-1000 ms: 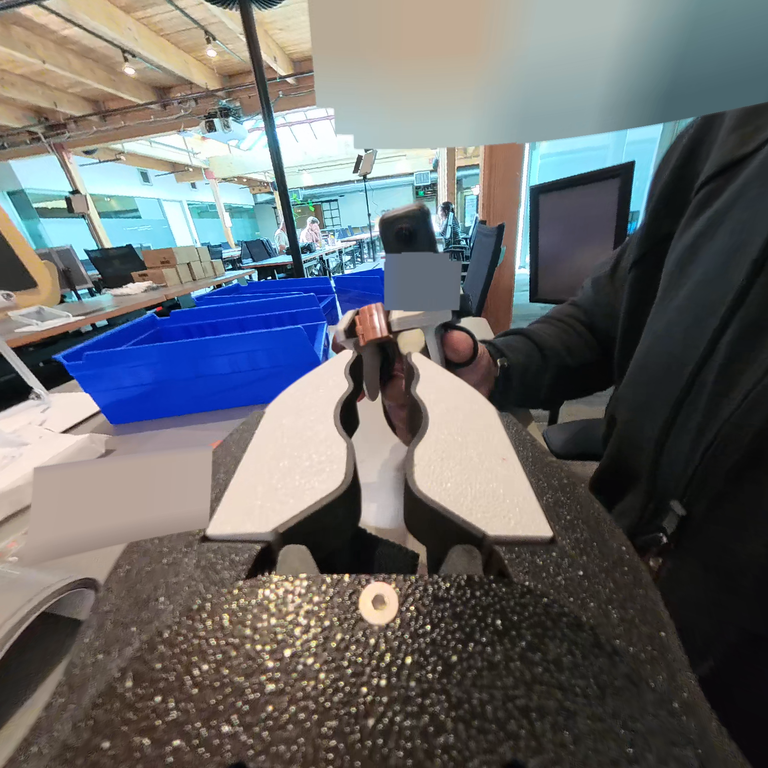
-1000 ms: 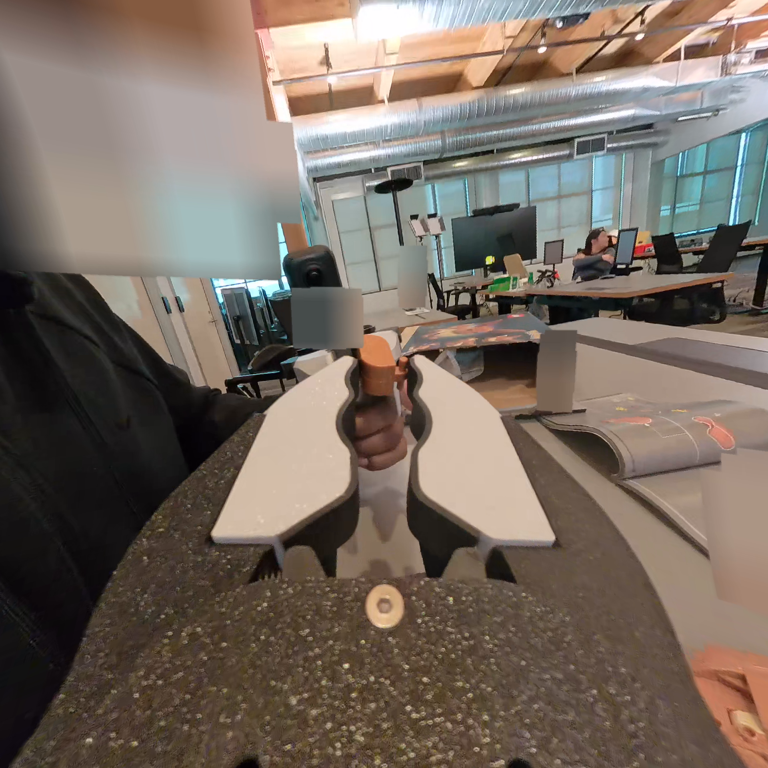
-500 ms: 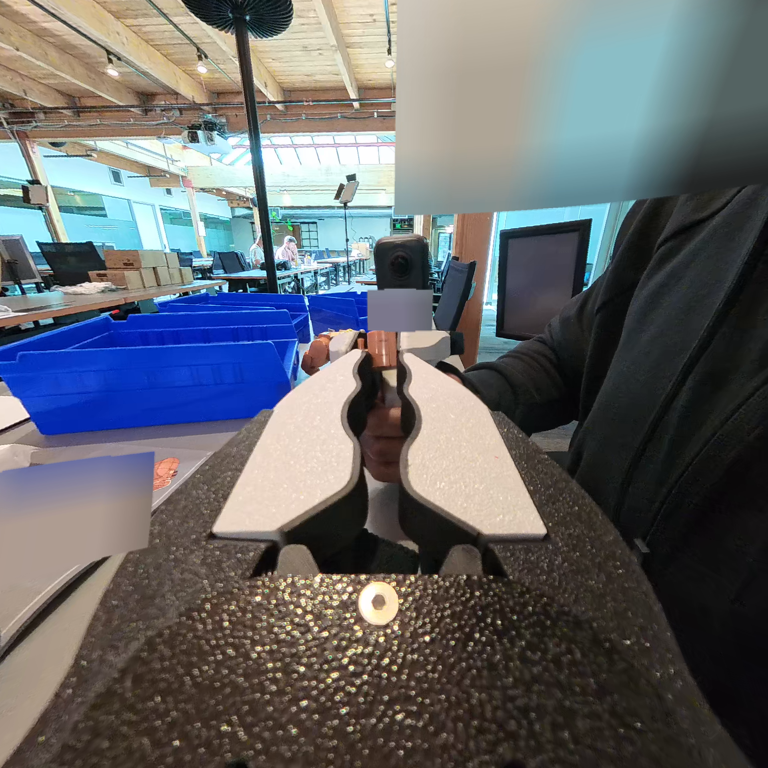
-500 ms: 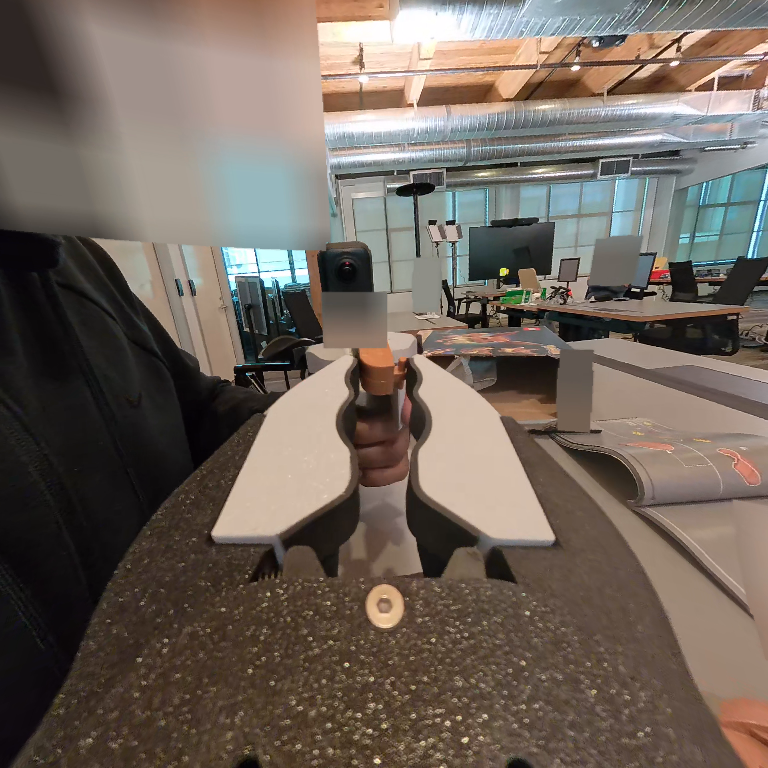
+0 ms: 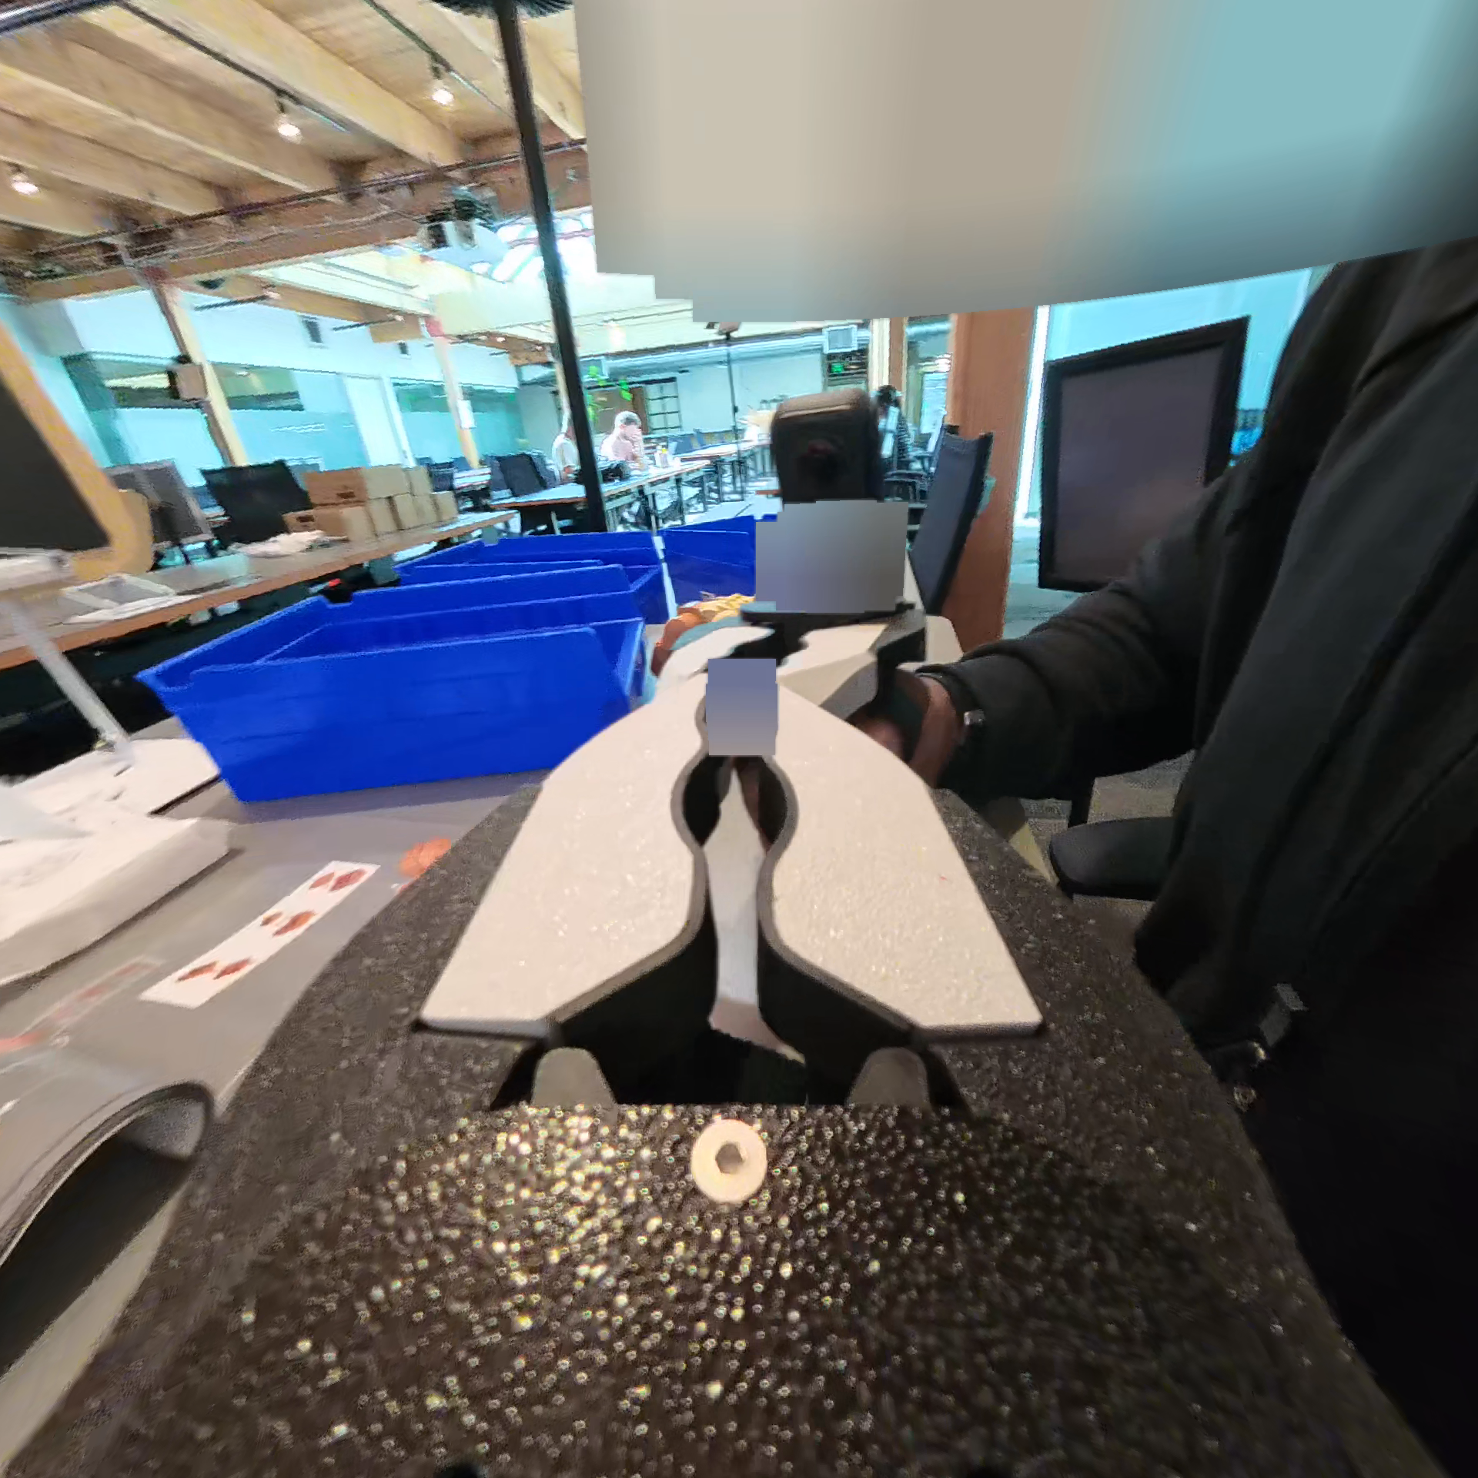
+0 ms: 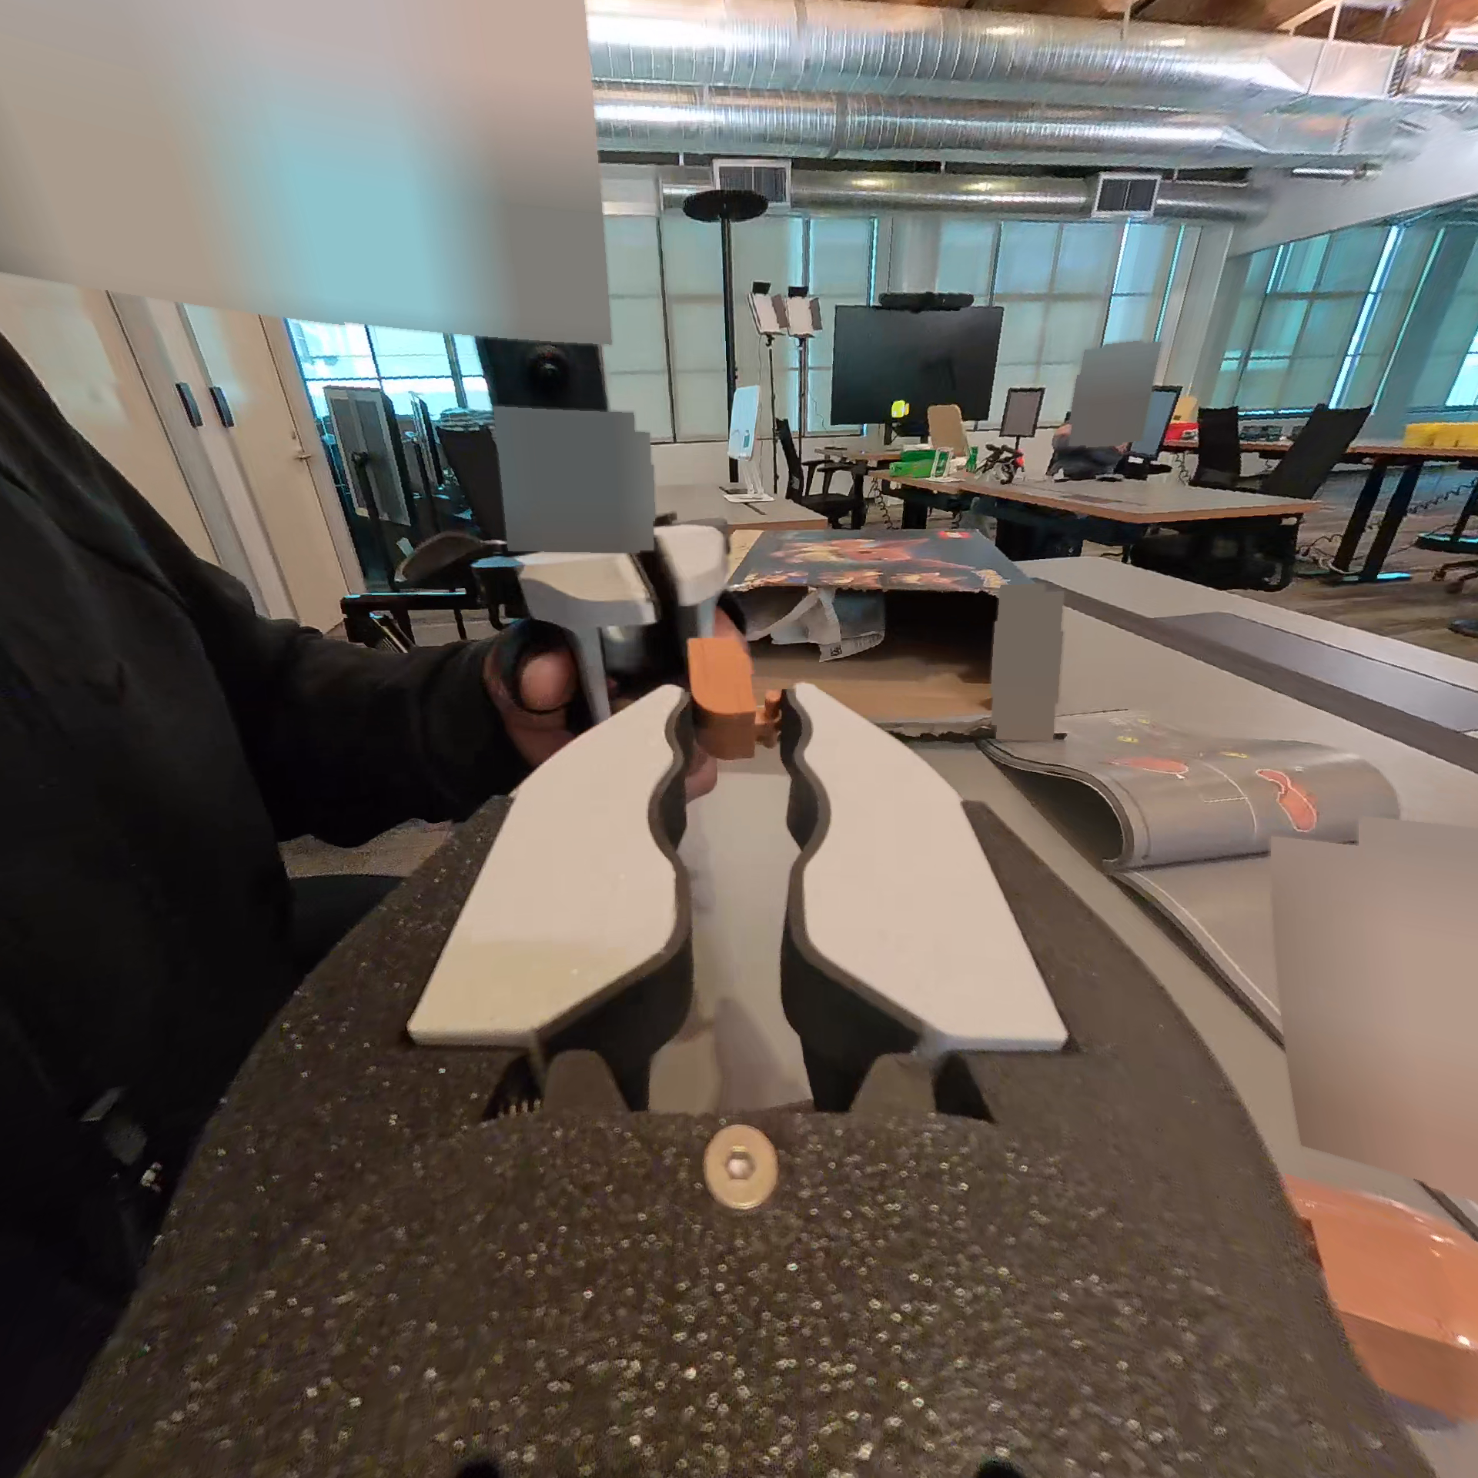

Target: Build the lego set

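Note:
In the right wrist view my right gripper (image 6: 736,712) is shut on an orange lego piece (image 6: 720,696). The block presses against the left pad and a small knob on its side meets the right pad. My left gripper (image 6: 700,616) comes in from the upper left and its fingertips reach the top of that piece. In the left wrist view my left gripper (image 5: 742,704) has its fingers drawn close together. A blurred patch hides the tips, so I cannot tell whether anything is pinched there. The right gripper (image 5: 800,648) shows just beyond them.
Blue bins (image 5: 400,688) stand on the grey table to the left. An open instruction booklet (image 6: 1200,792) lies to the right, behind it an opened lego box (image 6: 872,608). Loose orange pieces (image 6: 1392,1296) lie at the lower right. A person's dark sleeve (image 5: 1120,704) is close by.
My left gripper's fingers have closed from wide apart to nearly together at the orange piece. My right gripper keeps its hold on the piece. Both grippers have shifted a little.

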